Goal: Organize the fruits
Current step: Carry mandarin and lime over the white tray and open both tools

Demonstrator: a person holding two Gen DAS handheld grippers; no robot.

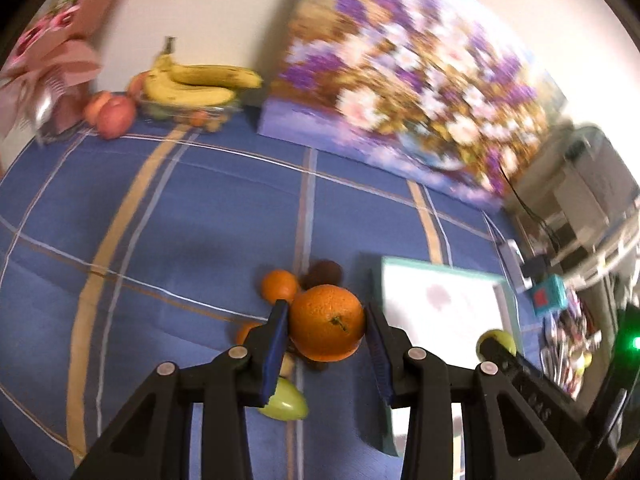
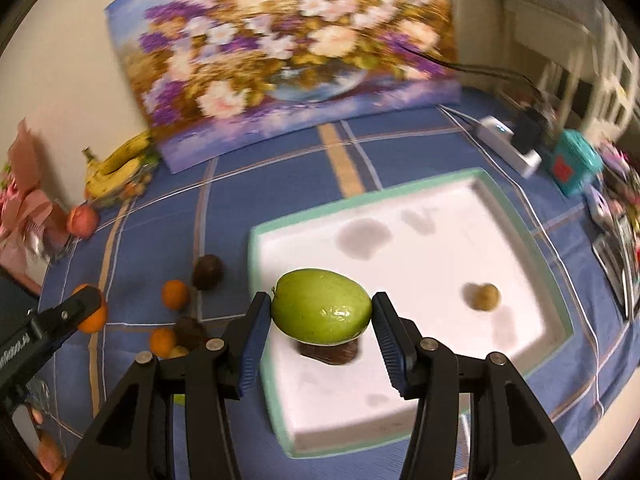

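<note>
**2 Fruits Aloft, Most Still Waiting on the Cloth**

Left wrist view: the left gripper clamps a large orange between its blue pads, pitched steeply down over the blue plaid tablecloth. Beneath it lie a smaller orange, a dark round fruit and a green fruit, none yet sorted. The teal-rimmed white tray sits just to the right. At the far wall, bananas rest in a glass bowl beside 2 peaches, near a flower painting.

Right wrist view: the right gripper pinches a green mango, held above the tray's near-left corner and also angled downward. The tray holds only a small brownish fruit and a dark fruit under the mango. On the cloth to the left remain 2 small oranges and 2 dark fruits. By this evidence the sorting is at an early stage, with several pieces left.
</note>
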